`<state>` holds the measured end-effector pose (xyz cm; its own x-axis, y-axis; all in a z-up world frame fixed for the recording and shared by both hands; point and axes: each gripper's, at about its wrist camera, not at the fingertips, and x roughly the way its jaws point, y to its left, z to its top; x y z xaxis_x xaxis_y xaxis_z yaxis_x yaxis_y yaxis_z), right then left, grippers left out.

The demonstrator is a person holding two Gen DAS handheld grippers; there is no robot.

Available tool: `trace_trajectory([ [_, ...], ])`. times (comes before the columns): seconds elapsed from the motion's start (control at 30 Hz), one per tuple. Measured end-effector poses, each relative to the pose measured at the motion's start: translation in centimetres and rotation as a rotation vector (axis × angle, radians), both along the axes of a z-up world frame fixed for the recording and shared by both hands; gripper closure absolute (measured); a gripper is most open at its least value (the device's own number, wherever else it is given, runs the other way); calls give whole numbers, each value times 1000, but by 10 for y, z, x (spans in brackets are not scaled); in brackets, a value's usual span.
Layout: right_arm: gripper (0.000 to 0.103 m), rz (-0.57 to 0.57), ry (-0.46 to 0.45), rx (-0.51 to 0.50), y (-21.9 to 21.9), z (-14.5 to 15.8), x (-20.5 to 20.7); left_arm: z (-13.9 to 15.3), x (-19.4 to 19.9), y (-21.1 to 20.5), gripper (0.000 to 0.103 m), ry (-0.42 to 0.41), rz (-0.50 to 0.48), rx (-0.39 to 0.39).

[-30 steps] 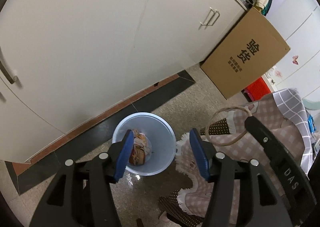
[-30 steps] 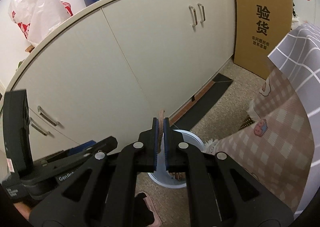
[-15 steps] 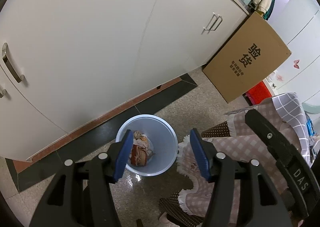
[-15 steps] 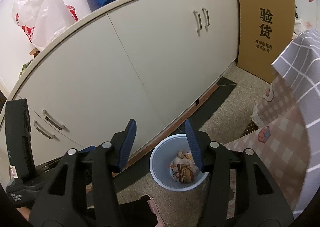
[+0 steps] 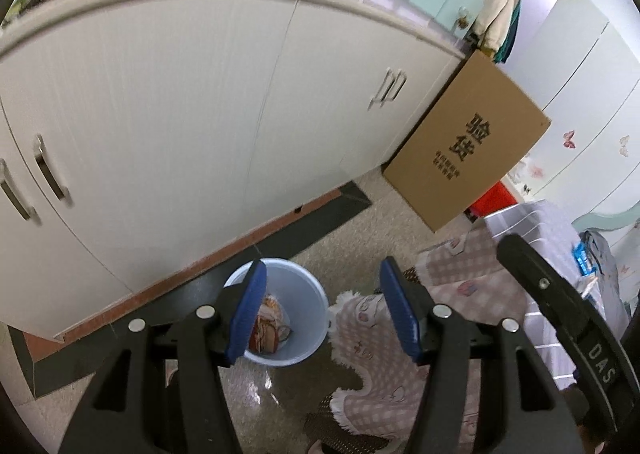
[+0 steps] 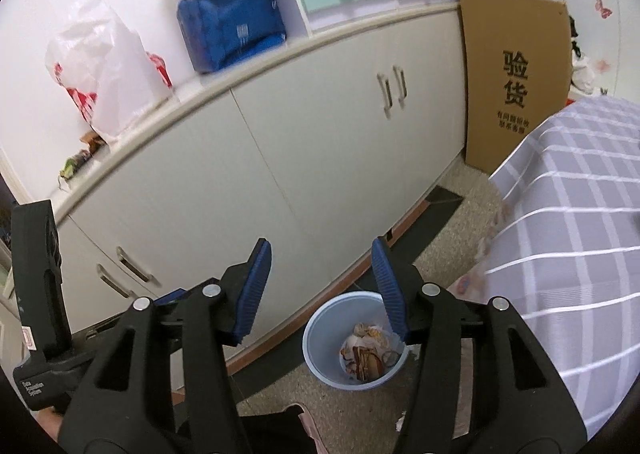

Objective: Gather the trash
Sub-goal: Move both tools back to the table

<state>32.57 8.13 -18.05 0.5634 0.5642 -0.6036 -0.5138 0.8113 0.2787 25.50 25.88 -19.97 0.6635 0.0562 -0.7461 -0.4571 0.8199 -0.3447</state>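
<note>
Right gripper [image 6: 322,286] empty above bin [image 6: 320,338]

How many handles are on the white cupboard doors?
4. Two handles sit side by side on the right doors near the cardboard box. Two more handles are on the left doors, low in the right camera's picture. More could be out of sight.

The bin [image 6: 320,350] stands open-topped, hemmed by the cabinet [image 6: 320,174] and draped cloth [image 6: 568,238].
</note>
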Motion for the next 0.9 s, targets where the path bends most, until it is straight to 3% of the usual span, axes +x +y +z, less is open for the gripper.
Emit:
trace_trajectory([
  [0.2, 49, -48, -68, 39, -49, 40, -13, 39, -1, -37, 42, -62, -19, 50],
  [0.47, 46, -242, -156, 30, -162, 76, -16, 80, 19, -128, 42, -118, -181, 107],
  [0.7, 45, -448, -159, -3, -274, 80, -10, 96, 59, -245, 42, -126, -479, 135],
  [0.9, 42, -586, -132, -73, -353, 66, -5, 84, 104, -340, 43, -60, -673, 111],
])
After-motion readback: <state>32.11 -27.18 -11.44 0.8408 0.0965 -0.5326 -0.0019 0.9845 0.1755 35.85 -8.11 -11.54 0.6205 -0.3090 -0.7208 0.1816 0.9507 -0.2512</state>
